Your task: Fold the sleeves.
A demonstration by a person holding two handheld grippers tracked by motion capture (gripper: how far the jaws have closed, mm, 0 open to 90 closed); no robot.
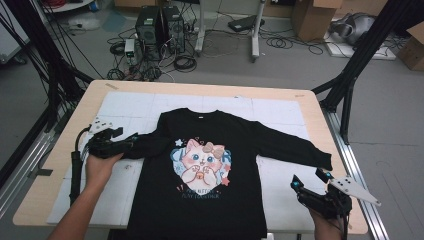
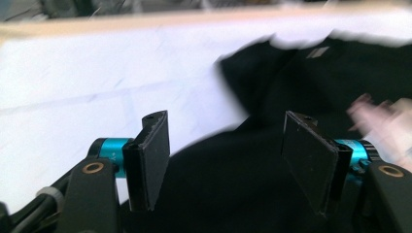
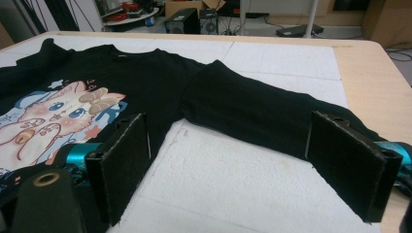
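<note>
Both grippers' jaws stand apart; the left gripper should close squarely on the black cotton cat-print shirt's sleeve cuff, avoiding bunching.

This is a lab or workshop for recording. Past the far edge of the table the grey floor carries two computer towers with a tangle of cables around them. Cardboard boxes stand at the back, and another box sits at the right. Black frame struts rise beside the table's right and left edges. A white gridded mat covers the tabletop.
</note>
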